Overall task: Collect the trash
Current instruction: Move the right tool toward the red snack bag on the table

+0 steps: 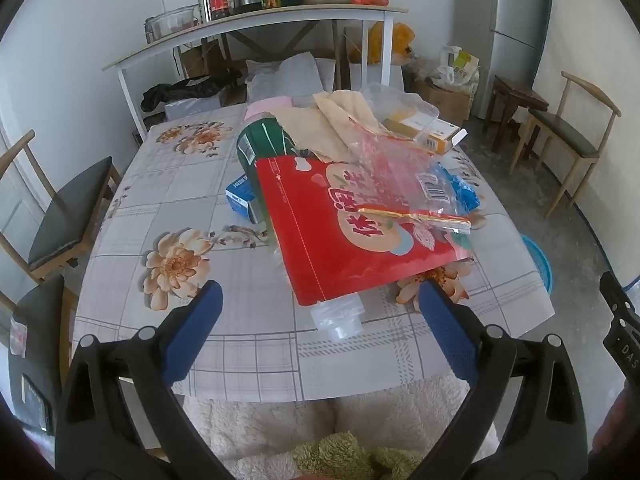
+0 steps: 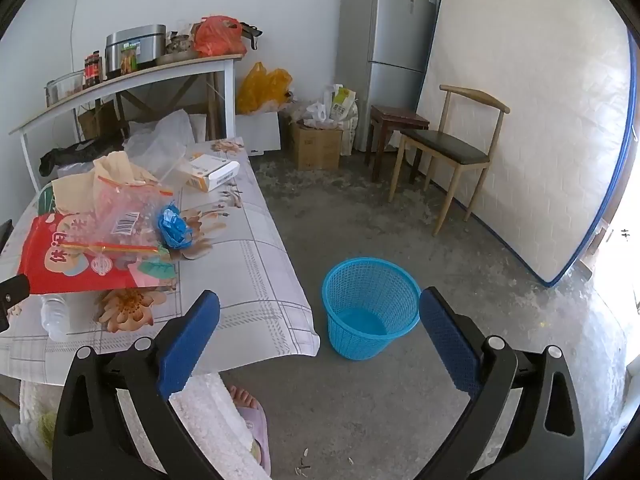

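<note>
While both grippers, left and right, hold their jaws spread and empty, one red bag tops the trash pile on the surface; only the right view shows the whole blue basket on the floor.

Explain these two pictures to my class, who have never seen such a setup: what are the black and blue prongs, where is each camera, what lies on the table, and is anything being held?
There is no robot arm. A person holds a two-finger gripper in each hand, with a wide-angle camera on each looking along its fingers.

One view is from the left gripper, aimed at the table. On it is a trash pile: a red snack bag, a clear zip bag, a clear plastic bottle under the red bag, a crumpled blue wrapper, and small boxes.

The other view is from the right gripper, aimed at the blue basket on the floor beside the table; it looks empty.

Both grippers are open, holding nothing.
</note>
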